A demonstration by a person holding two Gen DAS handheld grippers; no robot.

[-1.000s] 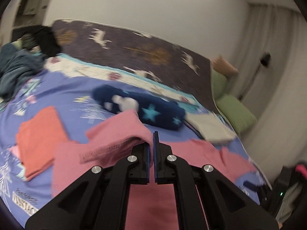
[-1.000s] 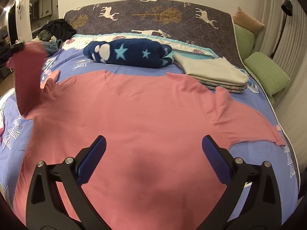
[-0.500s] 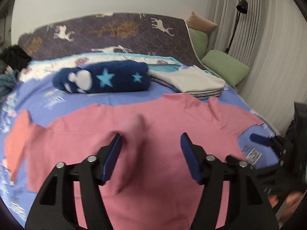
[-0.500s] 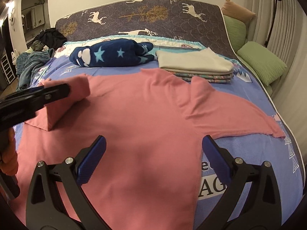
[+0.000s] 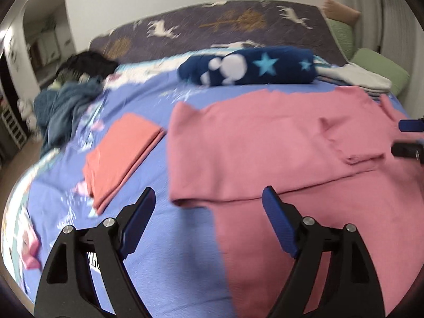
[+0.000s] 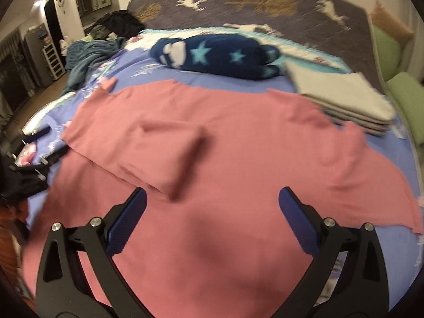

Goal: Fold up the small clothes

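Lying flat on the bed [image 6: 405, 159], pink top [image 6: 238, 137], 1 sleeve folded inward; both grippers [image 5: 209, 206] [image 6: 212, 206] wide, empty.

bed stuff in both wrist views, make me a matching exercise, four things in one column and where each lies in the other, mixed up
Things:
1. pink long-sleeved top
2. orange folded cloth
3. navy star blanket roll
4. grey folded stack

Places:
A. by the green pillows
B. beyond the top, near the deer-print headboard
C. spread across the middle of the bed, one sleeve folded in
D. beside the folded-in sleeve, on the blue cover

Pairs: 1-C, 2-D, 3-B, 4-A
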